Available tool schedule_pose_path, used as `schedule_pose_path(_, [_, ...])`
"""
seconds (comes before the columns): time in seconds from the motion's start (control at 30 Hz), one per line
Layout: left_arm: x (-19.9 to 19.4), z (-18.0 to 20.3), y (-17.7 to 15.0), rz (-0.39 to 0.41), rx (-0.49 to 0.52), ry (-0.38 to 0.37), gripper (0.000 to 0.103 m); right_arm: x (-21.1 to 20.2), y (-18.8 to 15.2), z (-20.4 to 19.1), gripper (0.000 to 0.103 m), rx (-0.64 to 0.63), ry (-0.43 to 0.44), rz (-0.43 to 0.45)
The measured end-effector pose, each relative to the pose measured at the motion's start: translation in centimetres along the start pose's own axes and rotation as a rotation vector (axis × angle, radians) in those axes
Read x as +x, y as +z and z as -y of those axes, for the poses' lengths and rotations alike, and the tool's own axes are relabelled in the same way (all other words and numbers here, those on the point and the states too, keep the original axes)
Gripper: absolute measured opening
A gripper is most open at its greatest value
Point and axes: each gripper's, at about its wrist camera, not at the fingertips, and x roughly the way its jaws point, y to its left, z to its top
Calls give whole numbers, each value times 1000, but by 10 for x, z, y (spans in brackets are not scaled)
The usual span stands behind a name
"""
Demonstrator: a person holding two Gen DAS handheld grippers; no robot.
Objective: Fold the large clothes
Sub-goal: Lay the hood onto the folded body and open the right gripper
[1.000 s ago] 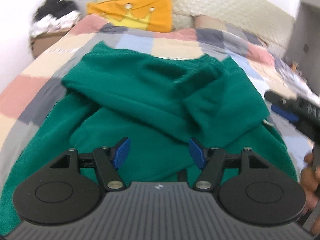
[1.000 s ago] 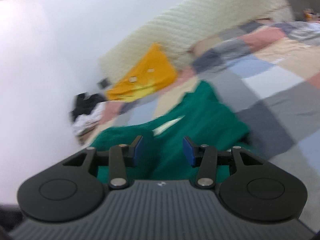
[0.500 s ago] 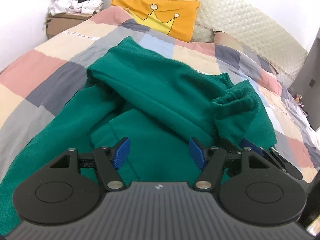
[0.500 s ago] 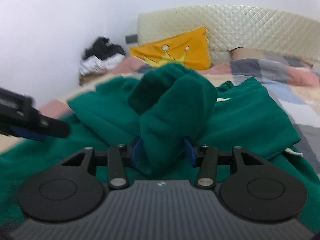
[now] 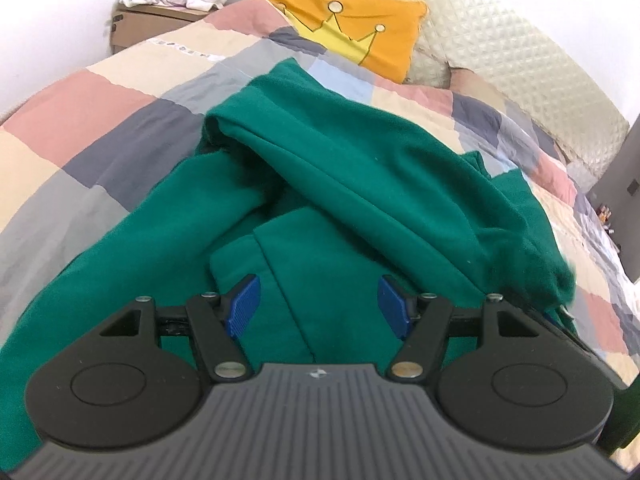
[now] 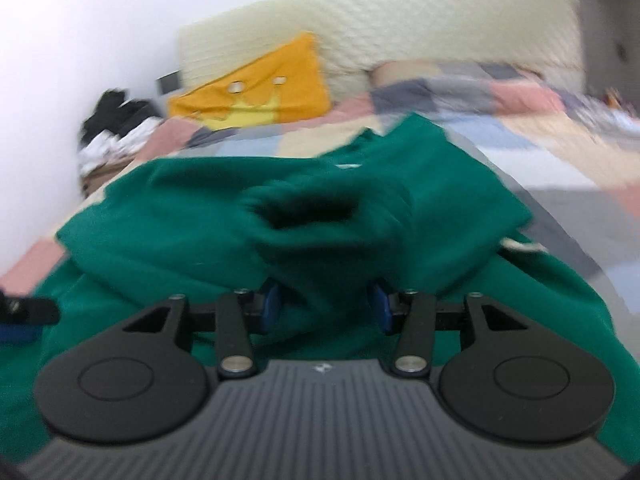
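A large green sweatshirt point(image 5: 360, 184) lies spread on the patchwork bed, one sleeve folded diagonally across its body. My left gripper point(image 5: 318, 306) is open and empty, hovering just above the sweatshirt's lower part. In the right wrist view the sweatshirt point(image 6: 180, 216) fills the middle. Its sleeve cuff point(image 6: 308, 216) faces the camera, and the sleeve runs down between the blue pads of my right gripper point(image 6: 326, 306). The jaws stand apart around the sleeve; the view is blurred.
The patchwork quilt point(image 5: 100, 120) covers the bed. An orange crown pillow point(image 5: 352, 36) leans on the cream headboard point(image 5: 520, 68). A cardboard box with a clothes pile point(image 5: 168, 0) stands at the back left. The left gripper's tip point(image 6: 24, 312) shows at the right view's left edge.
The right gripper swung in and took the sleeve, then lowered it across the sweatshirt; its jaws are now wider around it. The left gripper drifted forward and stayed open.
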Motion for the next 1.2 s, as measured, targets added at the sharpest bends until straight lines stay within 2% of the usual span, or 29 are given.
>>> schedule_pose_path(0.1, [-2, -1, 2, 7, -9, 4, 70, -1, 1, 23, 49, 116, -13, -50])
schedule_pose_path(0.23, [-2, -3, 4, 3, -39, -8, 70, -5, -3, 37, 50, 171, 14, -121])
schedule_pose_path(0.47, [-12, -10, 7, -27, -68, -35, 70, -40, 4, 42, 50, 150, 33, -161])
schedule_pose_path(0.63, [-42, -19, 11, -6, -23, 25, 70, -67, 14, 55, 50, 160, 46, -197])
schedule_pose_path(0.77, [-66, -36, 9, -39, 3, 43, 70, -88, 23, 71, 50, 127, 48, -245])
schedule_pose_path(0.87, [-89, -58, 10, -35, 23, 104, 70, -100, 30, 91, 53, 82, 9, -300])
schedule_pose_path(1.0, [-111, -106, 16, -74, -75, 105, 70, -111, 34, 116, 66, 38, -71, -382])
schedule_pose_path(1.13, [-118, -147, 16, -141, -130, 136, 72, -110, 27, 138, 68, 120, -56, -492])
schedule_pose_path(1.2, [-117, -164, 13, -180, -133, 91, 80, -107, 19, 144, 68, 167, -42, -547])
